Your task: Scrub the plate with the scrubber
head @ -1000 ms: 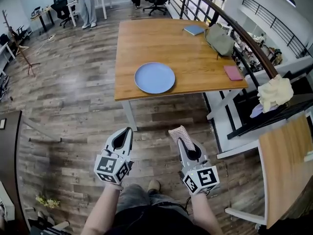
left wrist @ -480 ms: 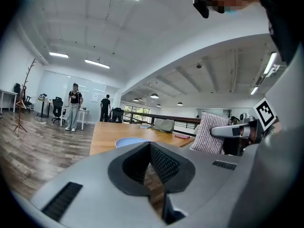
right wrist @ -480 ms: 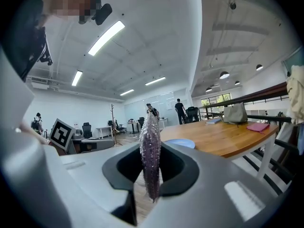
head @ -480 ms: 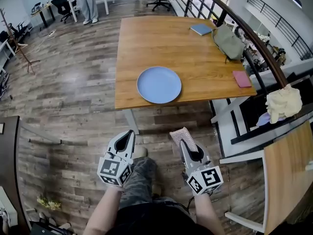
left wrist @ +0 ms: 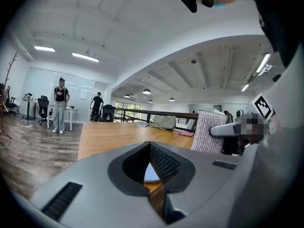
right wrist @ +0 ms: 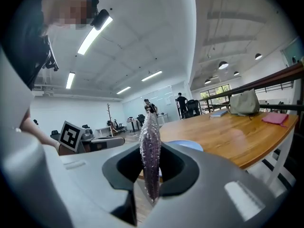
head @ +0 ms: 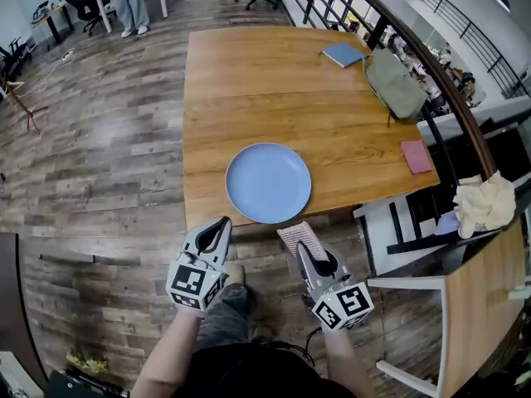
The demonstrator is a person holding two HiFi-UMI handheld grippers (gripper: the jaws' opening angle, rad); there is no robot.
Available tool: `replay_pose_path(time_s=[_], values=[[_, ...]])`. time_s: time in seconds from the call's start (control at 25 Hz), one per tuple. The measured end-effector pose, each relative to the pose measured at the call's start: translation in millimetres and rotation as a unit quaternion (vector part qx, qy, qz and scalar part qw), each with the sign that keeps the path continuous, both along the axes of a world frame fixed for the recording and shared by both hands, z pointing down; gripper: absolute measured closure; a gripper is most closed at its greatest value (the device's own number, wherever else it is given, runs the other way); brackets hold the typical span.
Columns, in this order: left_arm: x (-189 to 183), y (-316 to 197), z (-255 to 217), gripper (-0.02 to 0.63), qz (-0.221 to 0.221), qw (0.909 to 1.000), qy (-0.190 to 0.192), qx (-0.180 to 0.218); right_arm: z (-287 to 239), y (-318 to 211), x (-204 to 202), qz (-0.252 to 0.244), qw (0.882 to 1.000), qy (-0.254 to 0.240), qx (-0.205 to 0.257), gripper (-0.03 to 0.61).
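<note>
Head view, clock directions read on that picture.

- Plate [head: 268,182]: blue, round, flat on the wooden table [head: 249,81], close to the table's 6 o'clock edge. Its near rim is just inside that edge.
- Left gripper [head: 221,224]: jaws pressed together, nothing between them. It is over the floor, tips just short of the table's near edge. The plate lies at about 1 o'clock from it. In the left gripper view a sliver of plate [left wrist: 151,174] shows past the closed jaws.
- Right gripper [head: 300,245]: jaws pinching the scrubber [head: 296,232], a pale textured pad that sticks out ahead of the tips. The right gripper view shows the scrubber [right wrist: 151,156] edge-on and upright in the pinch, with the plate [right wrist: 186,146] behind it. The plate is at about 11 o'clock from this gripper; the scrubber's far end is near the plate's rim, and I cannot tell whether they touch.
- Edges and room: bare tabletop around the plate at 9, 12 and 3 o'clock. A blue notebook [head: 343,54] and grey bag [head: 394,84] sit well apart at 1 to 2 o'clock, and a pink pad [head: 416,157] is by the 3 o'clock edge. Open wood floor lies at 9 o'clock of the table.
</note>
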State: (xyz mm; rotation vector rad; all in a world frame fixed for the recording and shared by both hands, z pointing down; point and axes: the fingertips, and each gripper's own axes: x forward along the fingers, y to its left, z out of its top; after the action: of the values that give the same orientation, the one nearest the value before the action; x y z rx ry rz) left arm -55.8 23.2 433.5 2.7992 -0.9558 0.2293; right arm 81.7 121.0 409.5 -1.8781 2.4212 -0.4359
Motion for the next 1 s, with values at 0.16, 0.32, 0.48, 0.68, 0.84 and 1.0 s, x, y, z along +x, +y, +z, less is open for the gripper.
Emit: replay_pose_path(time_s=[0.16,0.32,0.48,0.68,0.84,1.0], values=[[11,-36,15,0.618,0.019,0.9995,-0.013,-0.023,14,-34,4,0.004,1.000,-0.003,-0.024,0.505],[17,-67,29,0.618,0.034,0.9982,-0.035,-0.035,28,-67,6,0.006,0.999,-0.003,-0.048,0.505],[21,-86,44,0.617,0.051,0.9958,-0.043,-0.062,43,-94,5,-0.004,0.997,0.002,-0.071,0.505],[18,-99,66,0.561,0.051,0.9903,-0.075,-0.105,63,-118,4,-0.023,0.992,0.010,-0.121,0.505],[22,-96,90,0.486,0.057,0.9812,-0.097,-0.157,87,-128,7,-0.055,0.981,0.036,-0.182,0.505],[23,-97,112,0.479,0.043,0.9704,-0.139,-0.193,106,-142,9,-0.091,0.966,0.068,-0.231,0.505]])
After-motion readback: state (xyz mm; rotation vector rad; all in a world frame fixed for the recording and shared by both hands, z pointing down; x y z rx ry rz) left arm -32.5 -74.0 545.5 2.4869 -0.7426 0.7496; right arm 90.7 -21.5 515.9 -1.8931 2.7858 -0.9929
